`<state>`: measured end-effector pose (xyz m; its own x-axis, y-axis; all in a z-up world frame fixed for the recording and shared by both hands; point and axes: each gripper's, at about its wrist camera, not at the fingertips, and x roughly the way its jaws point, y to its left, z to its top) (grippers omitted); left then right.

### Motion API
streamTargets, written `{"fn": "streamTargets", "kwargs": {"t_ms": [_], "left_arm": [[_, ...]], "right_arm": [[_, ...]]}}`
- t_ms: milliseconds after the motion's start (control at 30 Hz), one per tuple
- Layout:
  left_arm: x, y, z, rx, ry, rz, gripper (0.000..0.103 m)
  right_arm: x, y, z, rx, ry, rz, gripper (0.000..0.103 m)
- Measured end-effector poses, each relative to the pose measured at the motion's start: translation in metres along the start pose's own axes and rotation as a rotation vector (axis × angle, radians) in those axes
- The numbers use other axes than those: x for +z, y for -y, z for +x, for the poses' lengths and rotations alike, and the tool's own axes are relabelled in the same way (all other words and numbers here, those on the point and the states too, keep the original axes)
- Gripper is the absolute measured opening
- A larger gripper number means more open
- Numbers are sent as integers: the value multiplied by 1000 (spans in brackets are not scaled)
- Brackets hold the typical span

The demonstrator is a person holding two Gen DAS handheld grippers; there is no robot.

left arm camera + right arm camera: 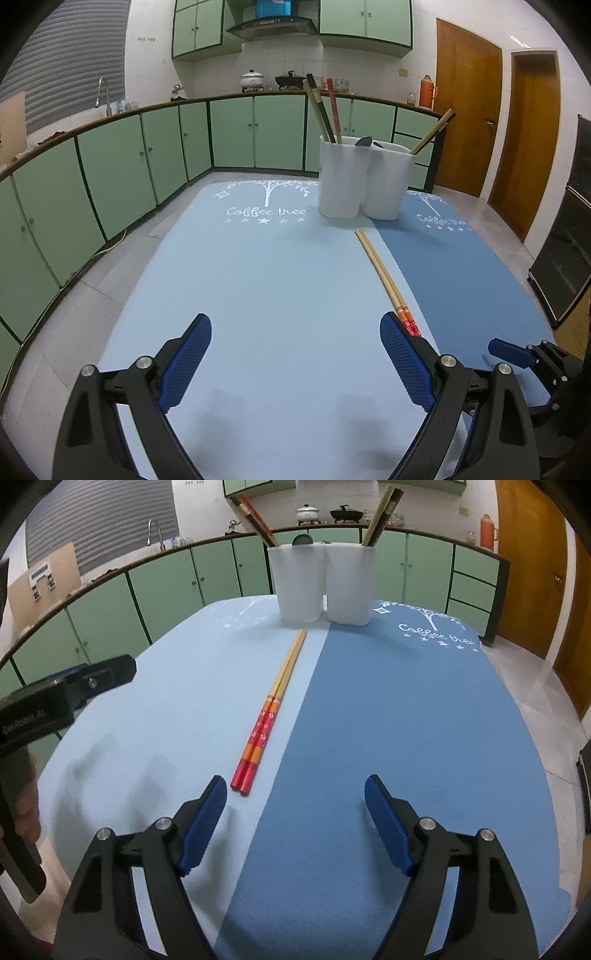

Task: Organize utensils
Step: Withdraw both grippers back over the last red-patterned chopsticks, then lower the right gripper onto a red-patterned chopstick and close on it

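Observation:
A pair of wooden chopsticks with red-orange ends lies on the table near the seam between the light blue mat and the dark blue mat; it also shows in the left wrist view. Two white holders stand at the far end with chopsticks and a dark spoon inside; they also show in the left wrist view. My left gripper is open and empty, left of the chopsticks' red ends. My right gripper is open and empty, just behind those ends.
Green cabinets and a counter with pots curve behind the table. Wooden doors stand at the right. The left gripper's body shows at the left of the right wrist view. A black appliance stands at the right.

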<state>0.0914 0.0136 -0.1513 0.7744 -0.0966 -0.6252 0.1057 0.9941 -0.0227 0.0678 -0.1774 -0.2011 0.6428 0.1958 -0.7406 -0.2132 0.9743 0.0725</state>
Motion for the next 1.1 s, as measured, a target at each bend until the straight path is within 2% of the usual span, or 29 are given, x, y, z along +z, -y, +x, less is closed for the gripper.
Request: {"fn": "streamTargets", "kwargs": {"t_ms": [433, 667, 767, 900, 1100], "left_arm": [[-2, 1, 3, -10, -9, 2, 91], [-1, 1, 5, -10, -16, -2, 91], [-1, 1, 6, -8, -18, -5, 91], [-2, 3, 6, -10, -19, -3, 91], [-2, 2, 5, -12, -16, 2, 91]], "right_arm": [[2, -5, 13, -48, -17, -44, 71], [3, 11, 11, -95, -16, 6, 69], [3, 21, 8, -89, -10, 38, 67], [0, 18, 8, -39, -8, 38, 58], [2, 6, 11, -31, 3, 10, 44]]}}
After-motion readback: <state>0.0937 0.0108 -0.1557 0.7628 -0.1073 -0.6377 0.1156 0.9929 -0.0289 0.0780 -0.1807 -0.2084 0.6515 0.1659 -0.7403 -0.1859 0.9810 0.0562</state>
